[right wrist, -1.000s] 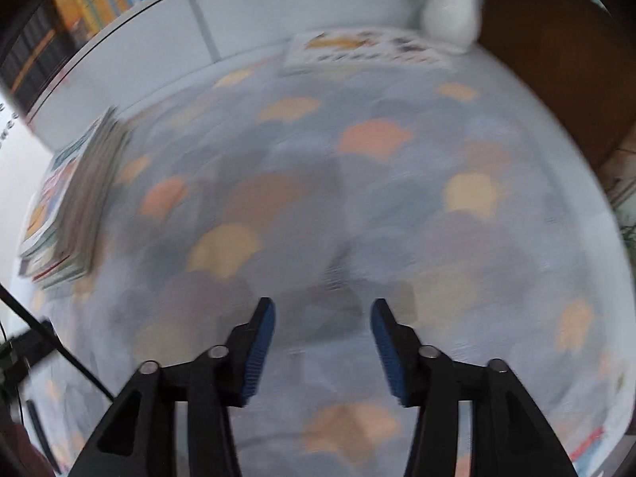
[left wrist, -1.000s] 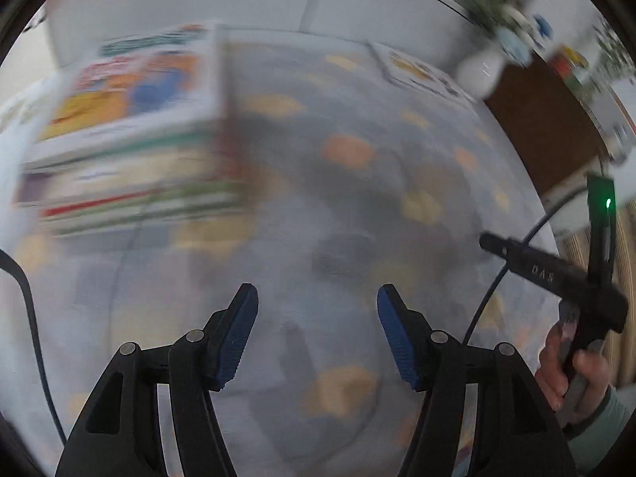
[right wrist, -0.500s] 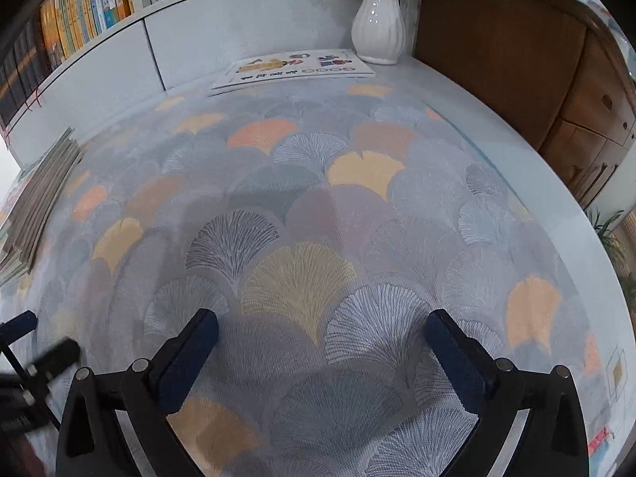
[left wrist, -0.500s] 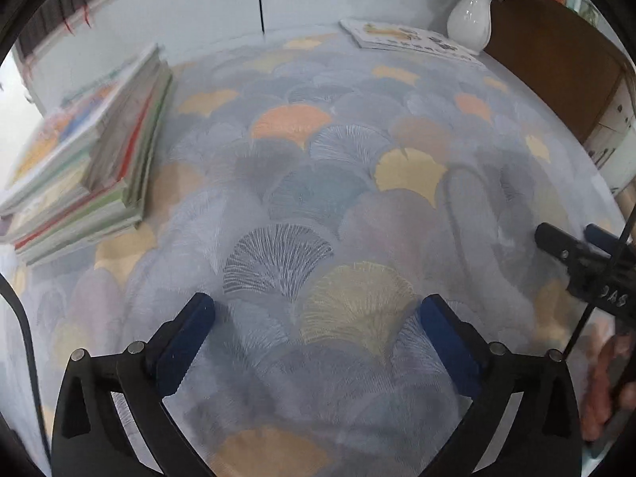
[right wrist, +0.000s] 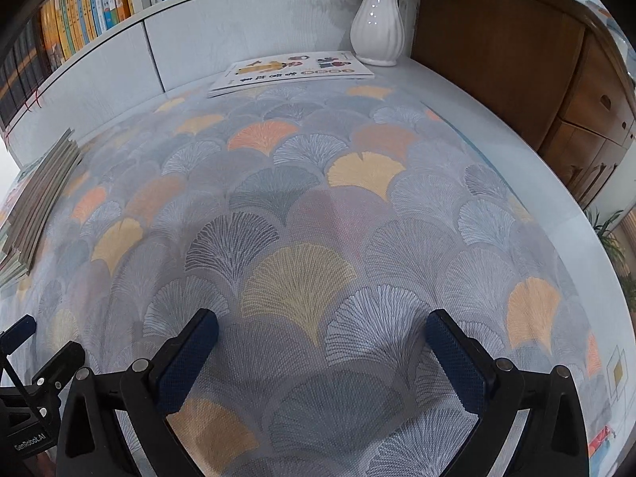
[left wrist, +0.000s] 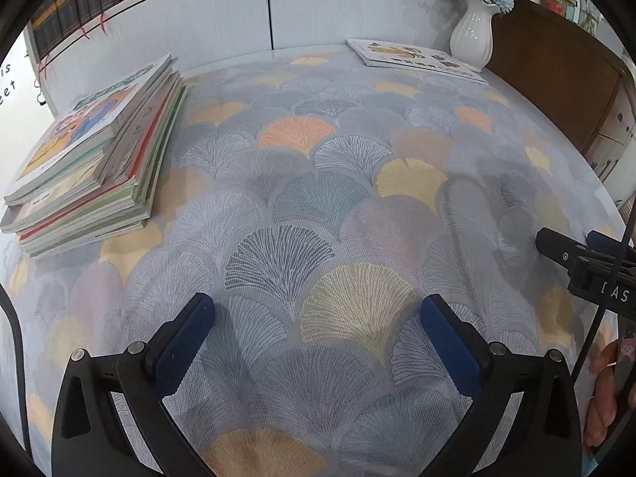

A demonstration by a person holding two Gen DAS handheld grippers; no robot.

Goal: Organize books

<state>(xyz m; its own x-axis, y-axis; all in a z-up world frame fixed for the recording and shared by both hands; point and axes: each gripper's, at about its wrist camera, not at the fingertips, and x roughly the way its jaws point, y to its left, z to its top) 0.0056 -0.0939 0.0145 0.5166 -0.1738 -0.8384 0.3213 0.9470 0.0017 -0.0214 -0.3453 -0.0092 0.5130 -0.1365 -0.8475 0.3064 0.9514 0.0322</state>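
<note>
A stack of several books (left wrist: 91,159) lies at the left of the table; its edge also shows in the right wrist view (right wrist: 37,198). A single thin picture book (left wrist: 413,59) lies flat at the far right by a white vase; it also shows in the right wrist view (right wrist: 290,72). My left gripper (left wrist: 316,332) is open and empty, low over the patterned tablecloth, well short of both. My right gripper (right wrist: 322,340) is open and empty over the cloth's near middle. The right gripper's body shows at the right edge of the left wrist view (left wrist: 588,266).
A white vase (right wrist: 377,28) with flowers stands at the back next to the single book. A brown wooden cabinet (right wrist: 528,59) borders the table on the right. Shelved books (right wrist: 79,24) run above the white back panel. The fan-patterned tablecloth (left wrist: 318,183) covers the table.
Both grippers have opened wide from a narrower gap. Both views have pulled back and steadied, and the left gripper has turned away from the book stack toward the table's middle.
</note>
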